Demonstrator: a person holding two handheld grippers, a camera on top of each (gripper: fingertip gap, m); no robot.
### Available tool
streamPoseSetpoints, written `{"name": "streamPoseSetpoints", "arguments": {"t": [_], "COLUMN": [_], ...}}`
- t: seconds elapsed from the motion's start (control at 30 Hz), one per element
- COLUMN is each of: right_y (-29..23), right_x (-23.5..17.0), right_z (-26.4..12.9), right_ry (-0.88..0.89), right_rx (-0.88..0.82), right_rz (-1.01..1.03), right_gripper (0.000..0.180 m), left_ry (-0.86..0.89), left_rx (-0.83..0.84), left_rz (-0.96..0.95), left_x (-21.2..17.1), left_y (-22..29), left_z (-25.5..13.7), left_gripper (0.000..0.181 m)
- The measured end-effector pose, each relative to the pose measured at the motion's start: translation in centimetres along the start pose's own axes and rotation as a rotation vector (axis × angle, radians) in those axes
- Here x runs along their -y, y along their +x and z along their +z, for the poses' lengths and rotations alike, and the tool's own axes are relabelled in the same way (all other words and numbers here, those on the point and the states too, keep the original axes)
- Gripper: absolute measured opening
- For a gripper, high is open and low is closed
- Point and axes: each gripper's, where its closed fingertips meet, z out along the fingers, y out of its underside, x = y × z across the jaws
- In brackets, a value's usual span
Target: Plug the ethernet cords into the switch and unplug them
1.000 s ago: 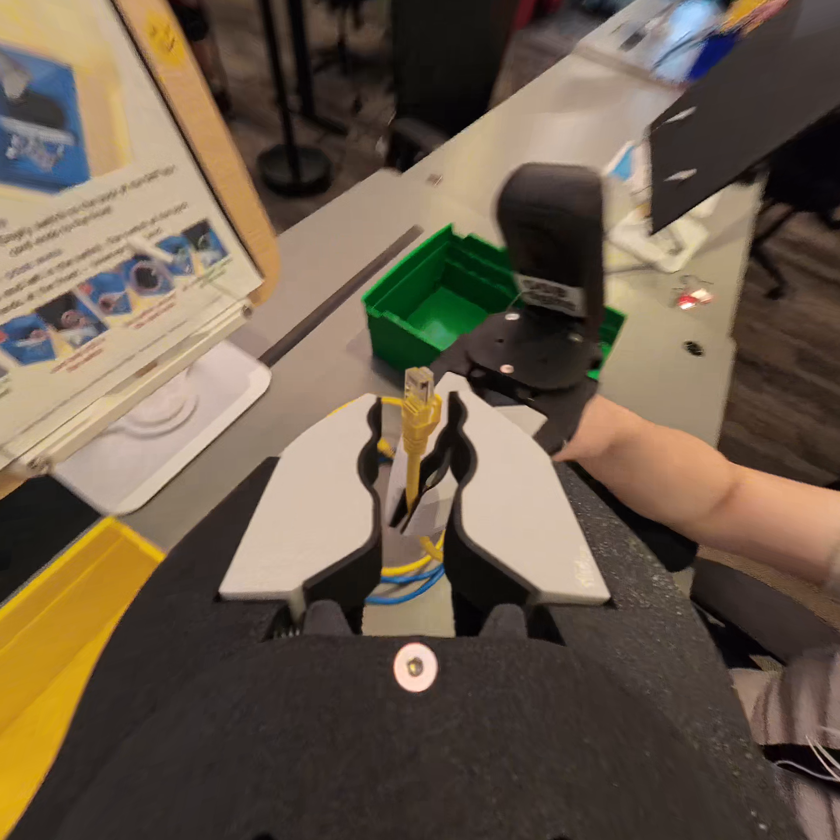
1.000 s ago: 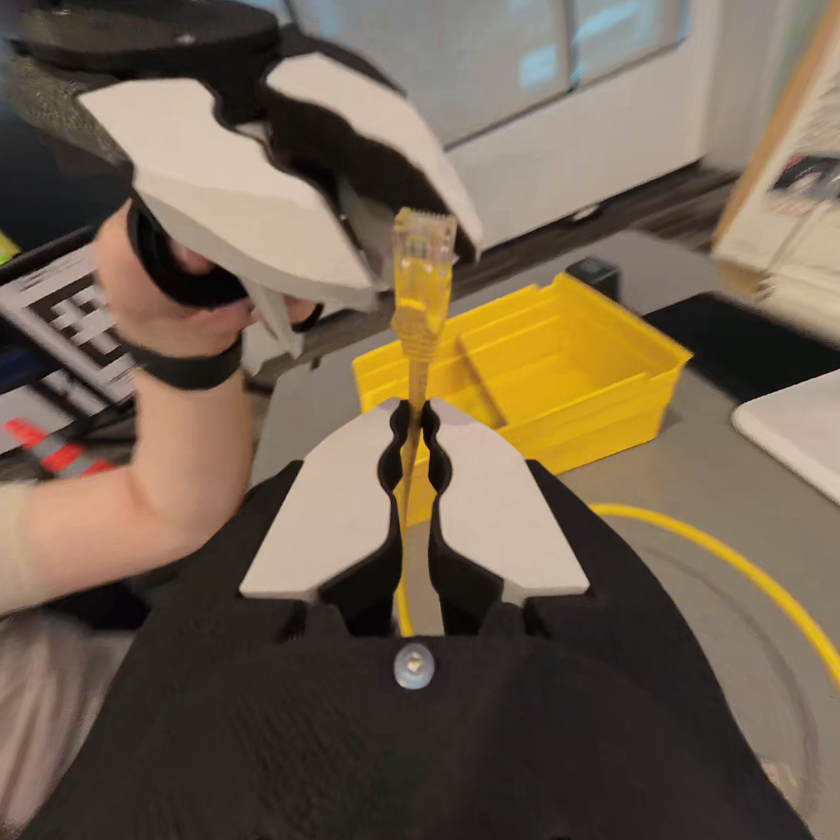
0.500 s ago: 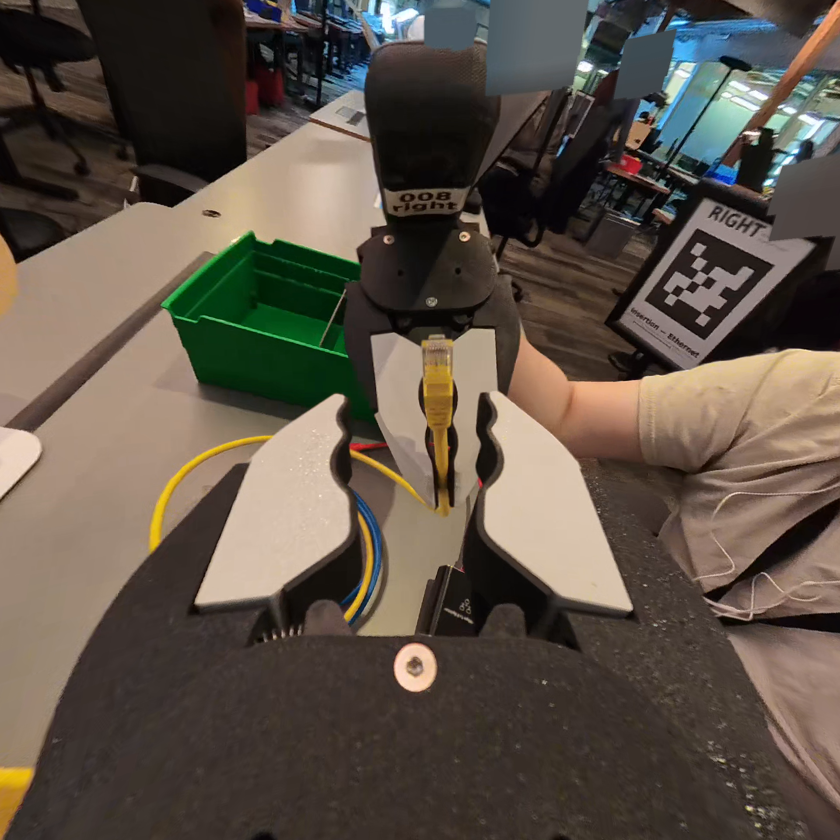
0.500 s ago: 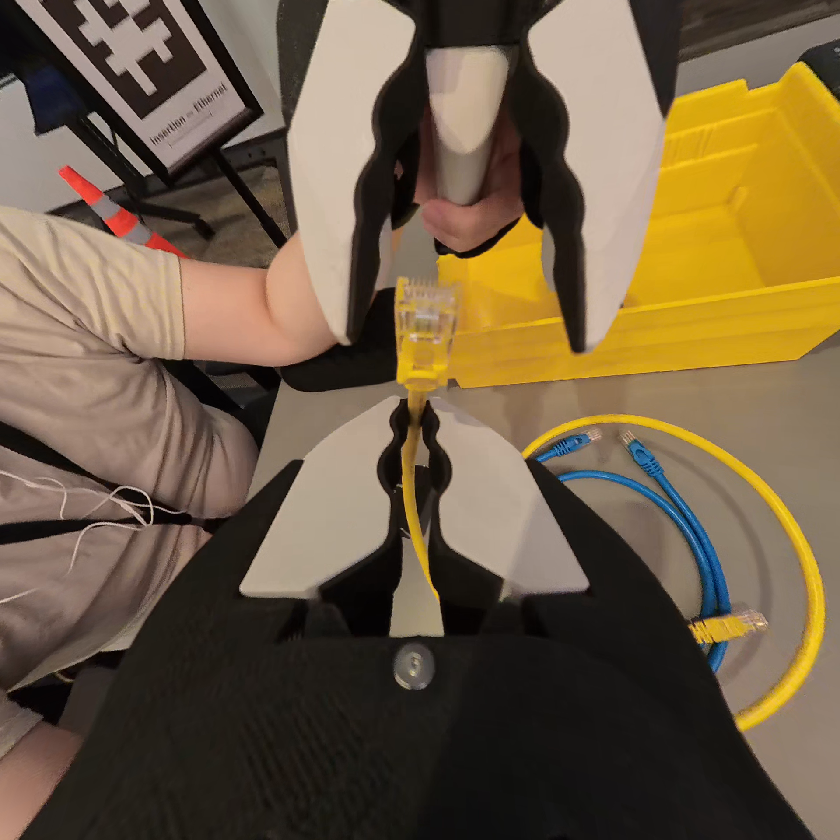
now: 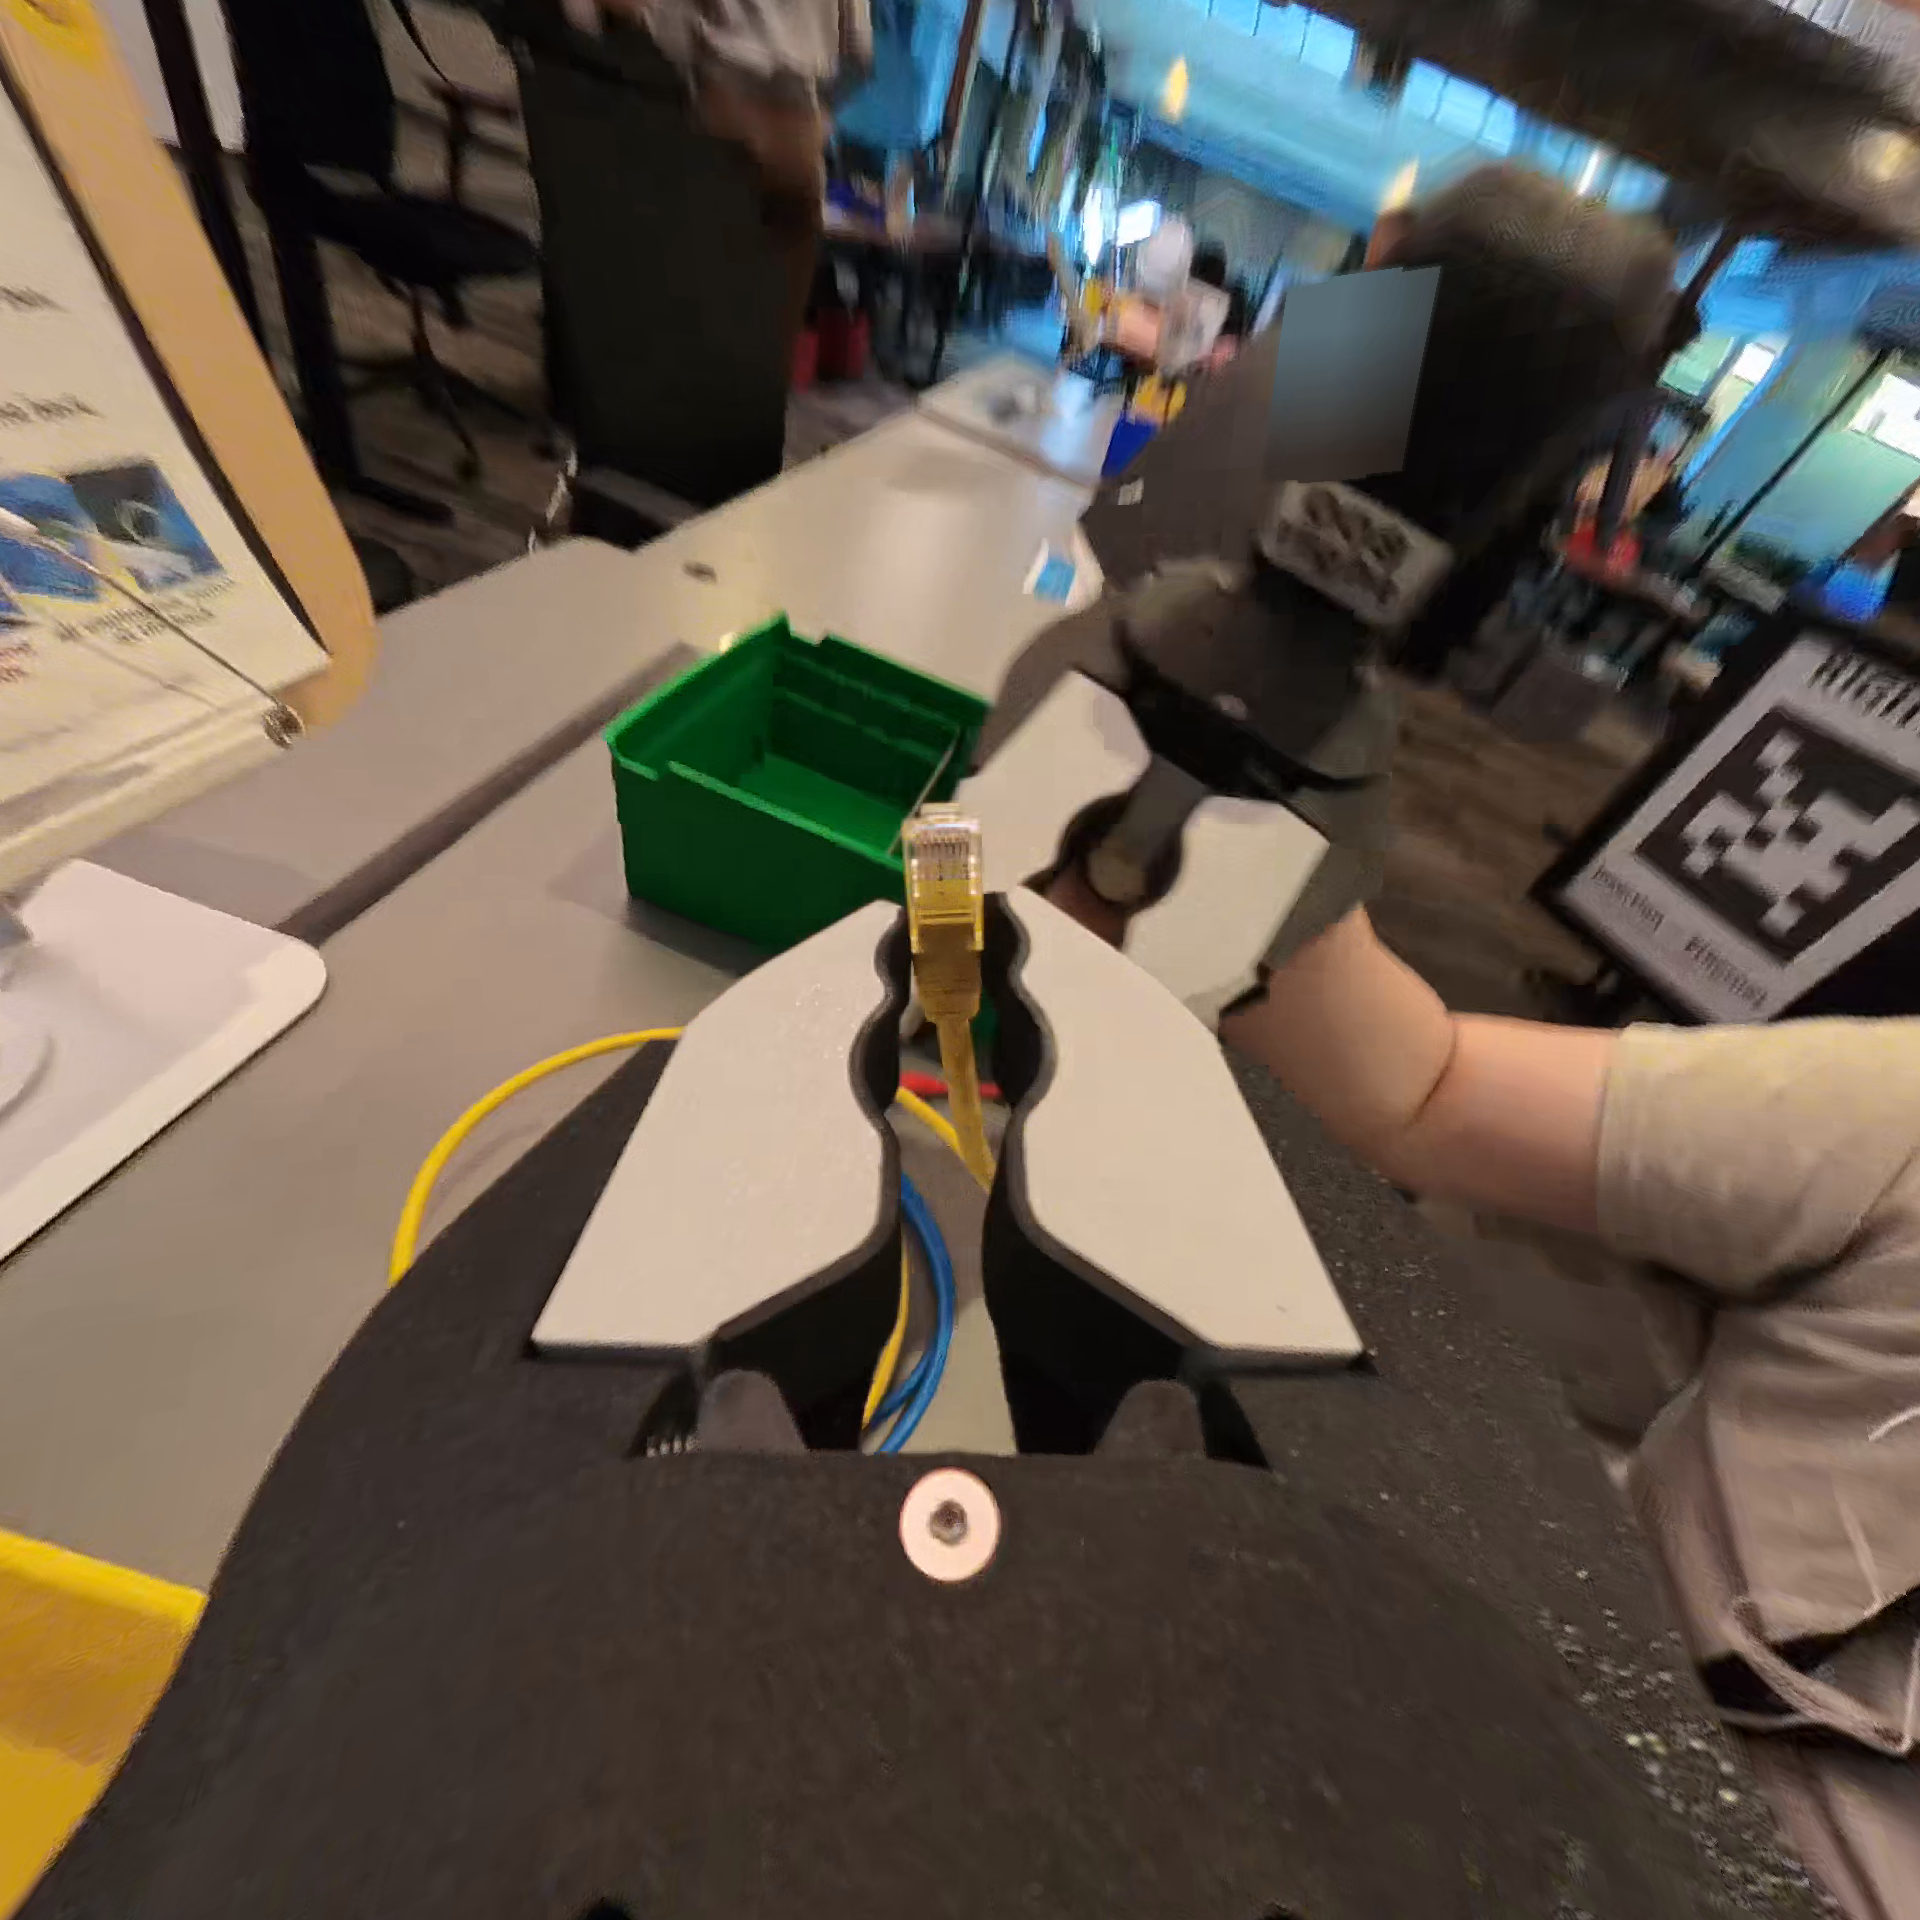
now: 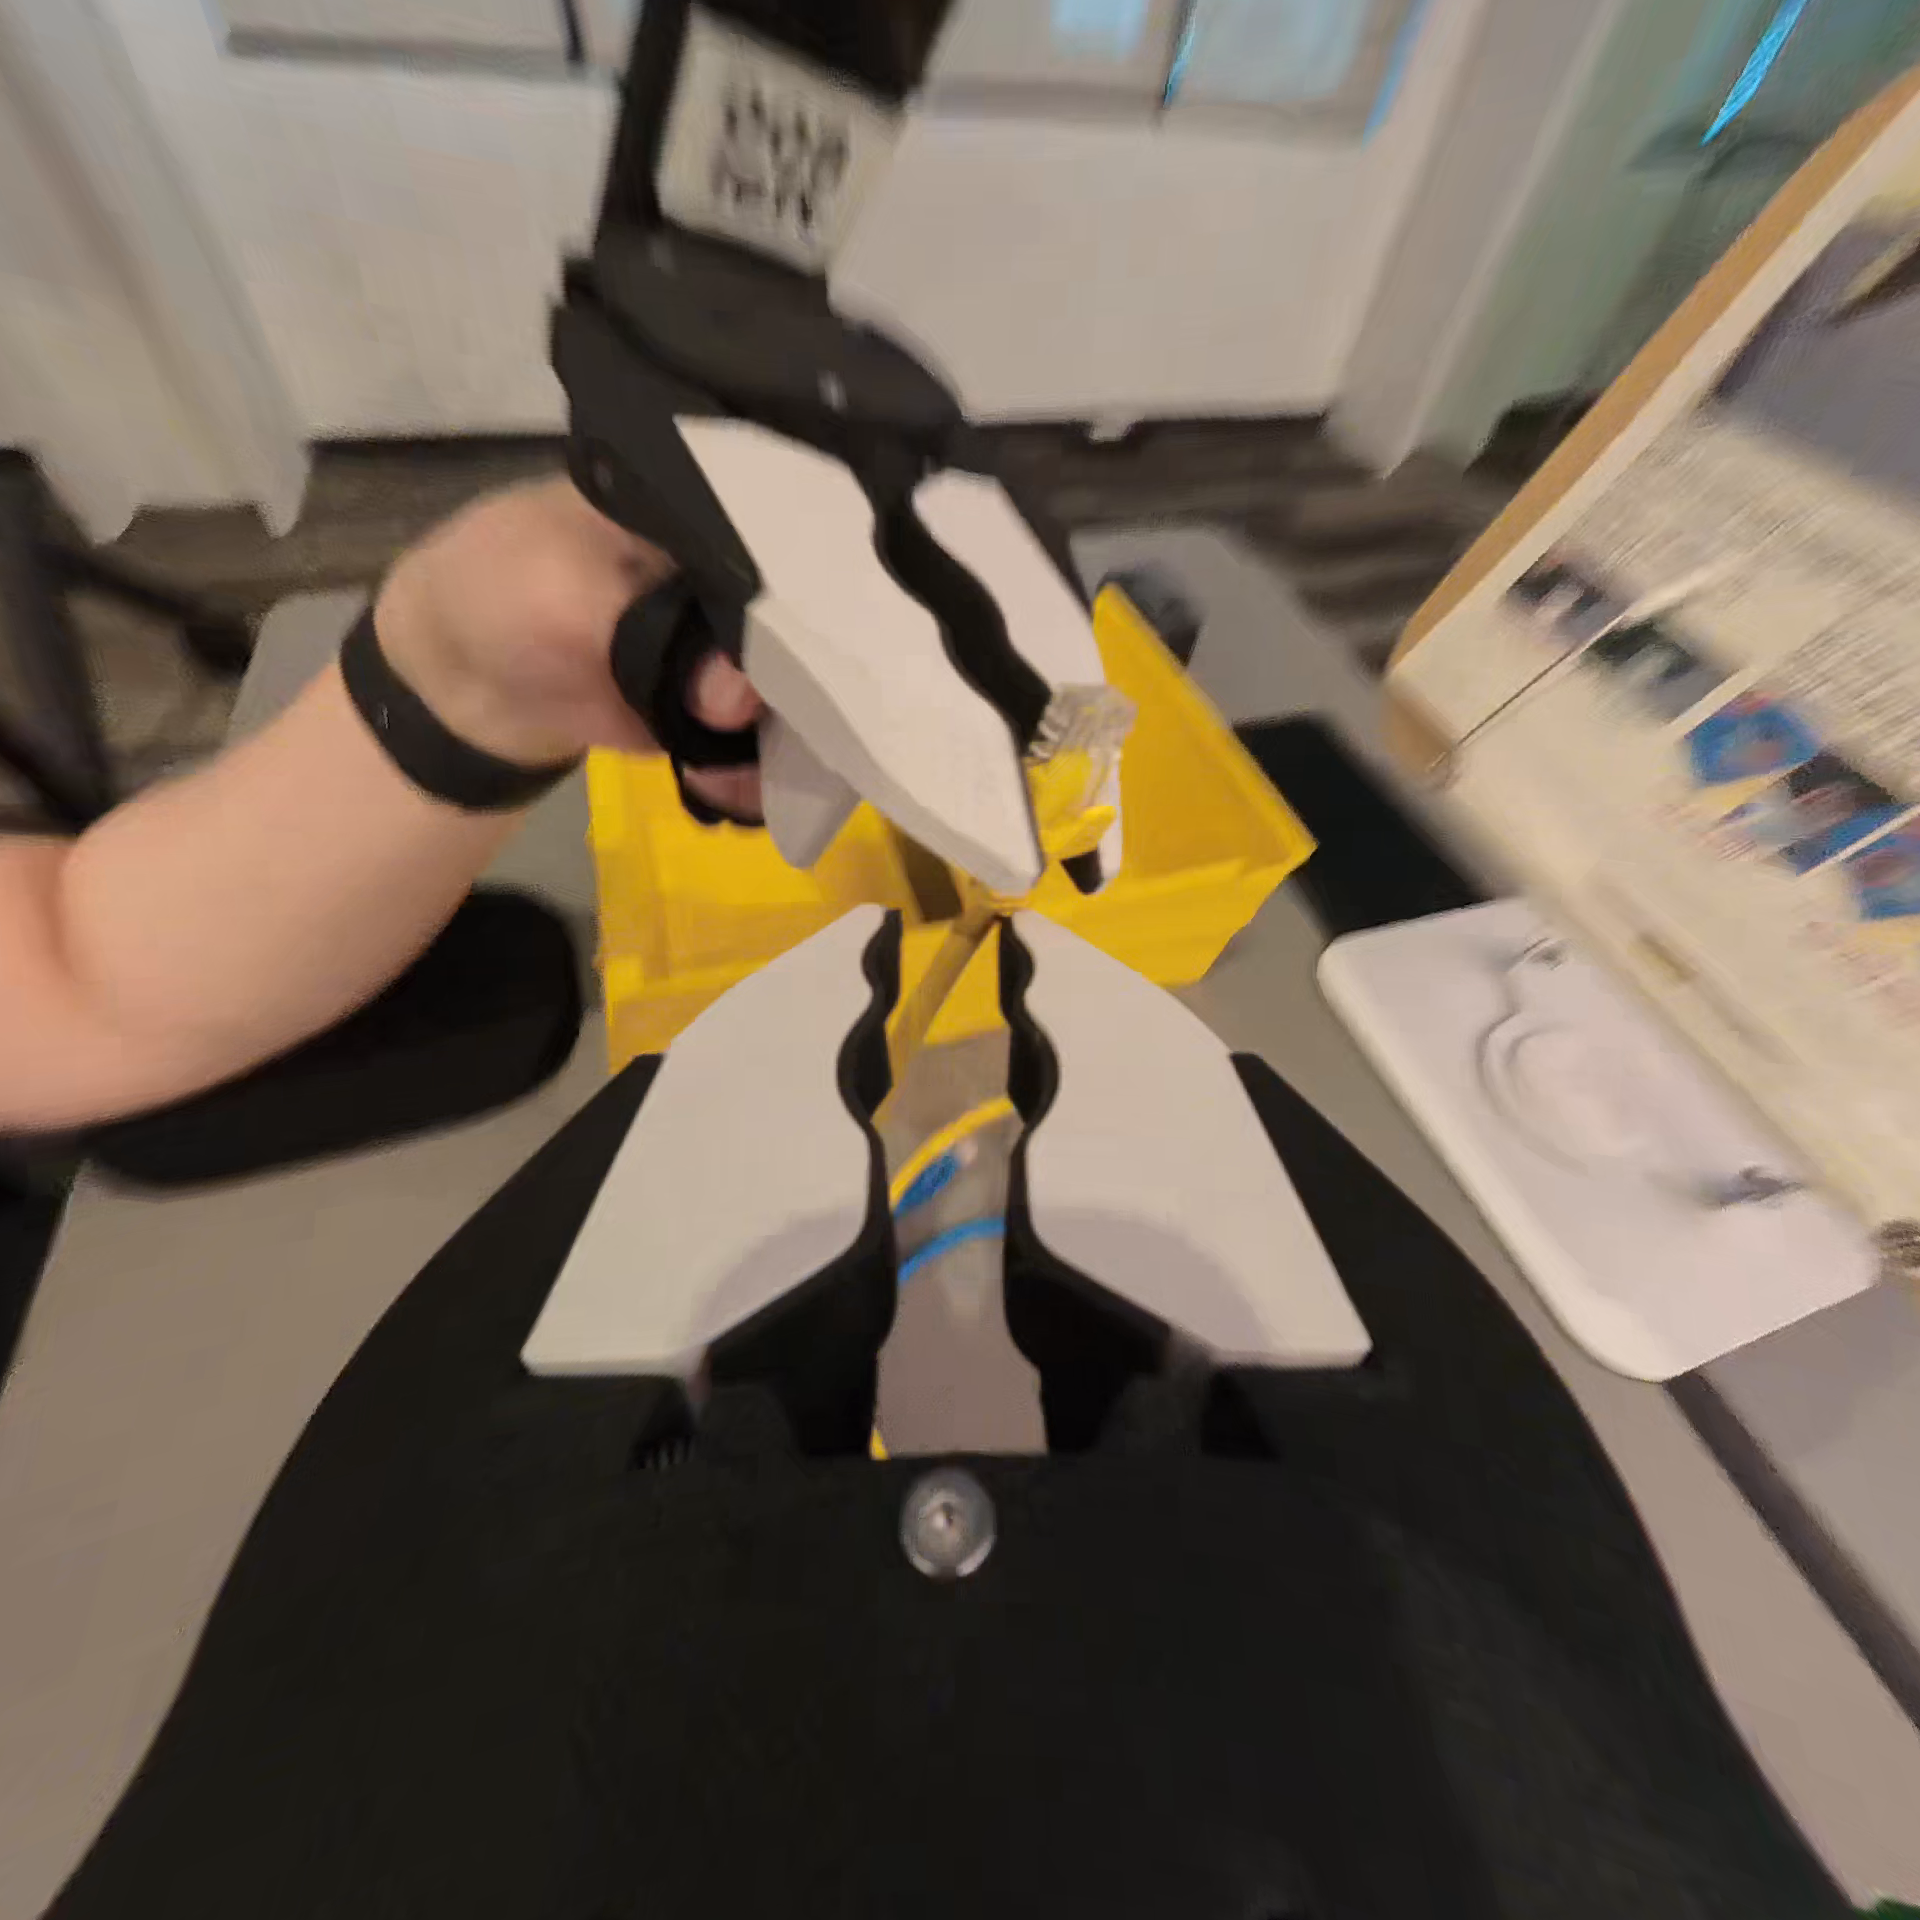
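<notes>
In the left wrist view my left gripper (image 5: 943,914) is shut on the yellow ethernet plug (image 5: 941,873), which points up and away from me. Its yellow cord (image 5: 966,1101) runs down between the fingers to a loop on the grey table (image 5: 468,914). The right wrist view shows the same grasp, the left gripper (image 6: 1070,831) pinching the plug (image 6: 1086,727). My right gripper (image 6: 940,925) is open. The yellow cord (image 6: 935,987) slants through its gap and the pads do not press on it. The right gripper (image 5: 1143,831) is blurred just behind the plug. No switch is in view.
A green bin (image 5: 727,821) stands behind the plug and a yellow bin (image 6: 1195,810) behind the left gripper. A blue cord (image 5: 935,1278) lies under my left fingers. A white stand base (image 6: 1558,1122) carries a poster board (image 5: 104,468). A marker sign (image 5: 1787,831) stands at the right. My left and right fingertips are right by each other.
My left gripper was open around the plug and has closed on it. My right gripper, which pinched the cord below the plug, has opened and let go. Both views have swung.
</notes>
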Motion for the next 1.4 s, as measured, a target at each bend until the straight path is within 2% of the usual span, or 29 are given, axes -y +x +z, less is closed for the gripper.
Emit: {"name": "streamPoseSetpoints", "arguments": {"t": [0.07,0.13,0.23,0.3,0.4,0.47,0.53,0.6,0.7,0.8,0.87,0.97,1.03,1.1,1.17,1.23,1.4], "right_y": [-0.8,-0.6,-0.5,-4.2,-9.2,-10.3,-8.7,-6.3,-2.8,-0.9,-0.4,-1.5,-3.1,-3.4,-3.1,-2.9,-2.9], "right_x": [1.7,2.4,5.4,6.7,5.0,2.8,0.6,-0.7,1.1,4.0,5.3,6.6,7.6,8.1,8.3,8.3,8.5], "right_z": [0.2,0.0,-2.9,-2.6,1.6,4.7,7.3,8.0,4.9,-0.5,-3.4,-4.8,-5.6,-5.9,-6.2,-6.2,-5.9], "right_ry": [0.078,0.073,0.177,0.268,0.232,0.197,0.234,0.326,0.574,0.84,0.954,0.953,0.957,0.935,0.927,0.907,0.861], "right_rx": [-0.093,-0.234,-0.486,-0.345,0.02,0.133,0.078,-0.037,-0.182,-0.183,-0.087,0.131,0.236,0.239,0.195,0.187,0.335], "right_rz": [0.016,0.014,-0.215,-0.27,-0.034,0.119,0.238,0.252,0.219,0.23,0.267,0.279,0.221,0.207,0.2,0.213,0.369], "right_gripper": [0.027,0.02,0.012,0.006,0.001,0.004,0.01,0.015,0.036,0.037,0.03,0.02,0.026,0.025,0.014,0.01,0.012], "left_ry": [0.089,0.129,0.219,0.268,0.315,0.347,0.403,0.442,0.452,0.467,0.457,0.472,0.45,0.465,0.456,0.465,0.481], "left_rx": [-0.04,0.04,0.097,0.09,0.094,0.094,0.077,0.027,-0.043,-0.096,-0.163,-0.206,-0.184,-0.223,-0.263,-0.267,-0.251], "left_rz": [-0.034,-0.016,0.012,-0.005,-0.033,-0.044,-0.052,-0.058,-0.048,-0.024,-0.013,0.019,0.069,0.101,0.108,0.122,0.19], "left_x": [1.5,2.3,3.7,4.4,4.9,5.3,6.0,6.6,6.9,7.0,6.9,6.9,6.6,6.7,6.5,6.4,6.4], "left_y": [0.5,-0.3,-0.7,-0.7,-0.9,-0.8,-0.2,1.0,2.8,4.1,5.2,6.3,6.3,7.1,7.6,7.7,7.6], "left_z": [-1.3,-2.6,-4.6,-5.6,-6.2,-6.4,-6.7,-6.5,-5.2,-4.0,-3.2,-2.6,-2.2,-2.3,-2.1,-2.0,-2.3], "left_gripper": [0.011,0.012,0.011,0.012,0.012,0.012,0.011,0.012,0.012,0.012,0.012,0.012,0.012,0.012,0.012,0.012,0.012]}}
